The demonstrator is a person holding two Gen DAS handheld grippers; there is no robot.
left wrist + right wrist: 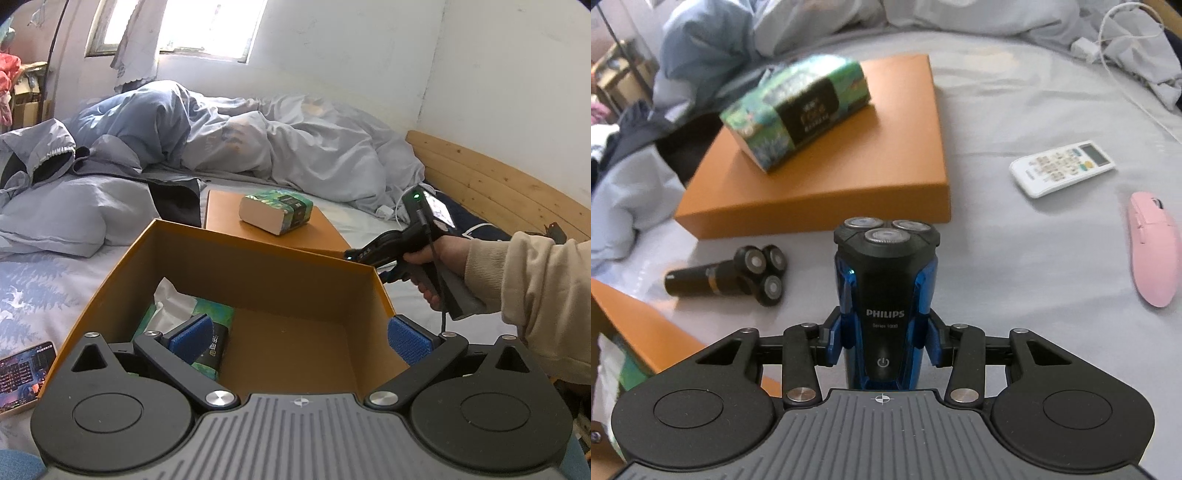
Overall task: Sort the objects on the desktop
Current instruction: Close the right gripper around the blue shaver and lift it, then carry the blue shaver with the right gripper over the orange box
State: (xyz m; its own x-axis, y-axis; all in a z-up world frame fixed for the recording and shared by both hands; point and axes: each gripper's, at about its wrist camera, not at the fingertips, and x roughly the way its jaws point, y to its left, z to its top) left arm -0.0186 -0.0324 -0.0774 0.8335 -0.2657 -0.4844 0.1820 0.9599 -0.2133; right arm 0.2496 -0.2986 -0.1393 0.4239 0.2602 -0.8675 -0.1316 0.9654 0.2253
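The black-and-blue electric shaver [885, 295] is glossy plastic with brushed-metal foil heads. The orange cardboard box [258, 266] looks matt and smooth. The pale blue bed sheet [1015, 258] is soft cloth; the headboard [498, 184] is bare knotty wood.

Daylight: window [177, 26] at 11 o'clock, overexposed. Shadows soft, diffuse. Fisheye bending, vignette at corners. Right wrist view: tissue pack [798, 110] at 10 o'clock motion-blurred; foreground sharp.
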